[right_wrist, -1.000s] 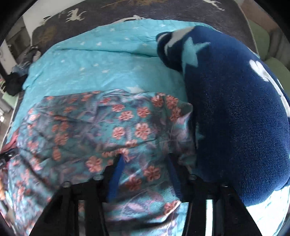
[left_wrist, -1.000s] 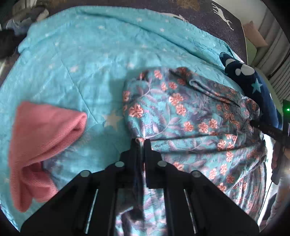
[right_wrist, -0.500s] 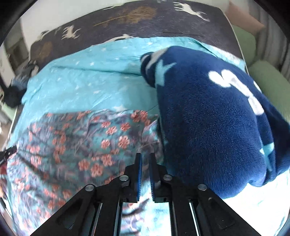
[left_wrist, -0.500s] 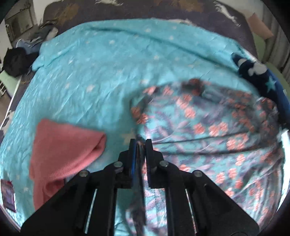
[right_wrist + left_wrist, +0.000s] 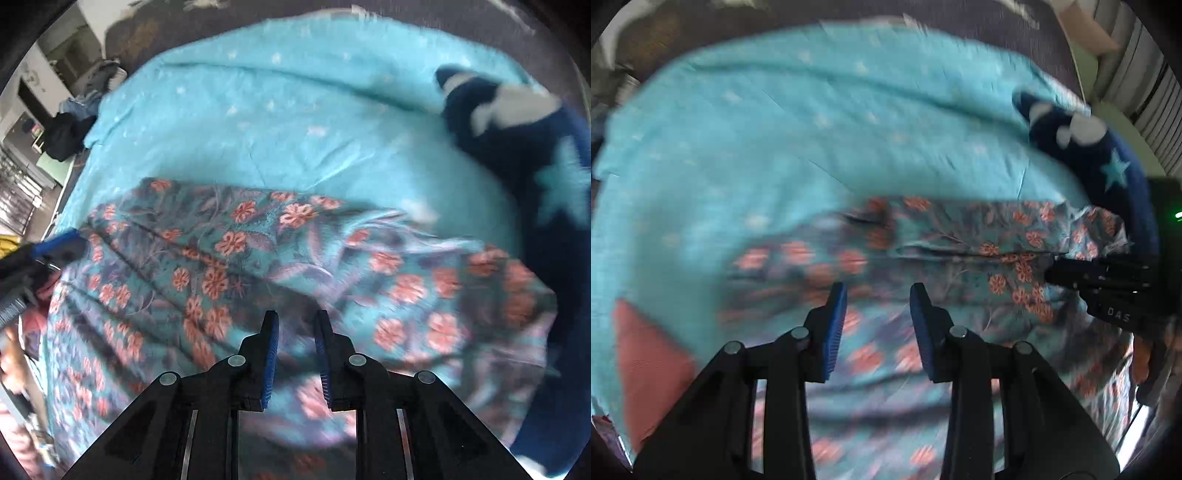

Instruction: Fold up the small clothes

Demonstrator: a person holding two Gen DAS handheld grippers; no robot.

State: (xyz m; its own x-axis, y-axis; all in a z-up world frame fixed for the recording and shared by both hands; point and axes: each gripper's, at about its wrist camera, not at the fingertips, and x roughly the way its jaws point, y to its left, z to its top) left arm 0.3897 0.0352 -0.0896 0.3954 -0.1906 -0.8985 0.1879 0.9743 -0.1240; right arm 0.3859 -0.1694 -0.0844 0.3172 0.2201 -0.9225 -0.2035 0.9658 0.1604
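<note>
Left gripper [image 5: 877, 299]: blue pads apart, jaws just opening, nothing clamped; teal floral-print garment [image 5: 960, 240] lies beneath and beyond, centre frame.
Right gripper [image 5: 293, 326]: pads slightly apart, just opening, above the same garment [image 5: 258, 258].
Count: one floral garment; one pink knitted cloth [image 5: 646, 362], lower left; one navy star-patterned fleece [image 5: 535, 155], upper right.
Surface: turquoise starred bedspread [image 5: 812, 129].
</note>
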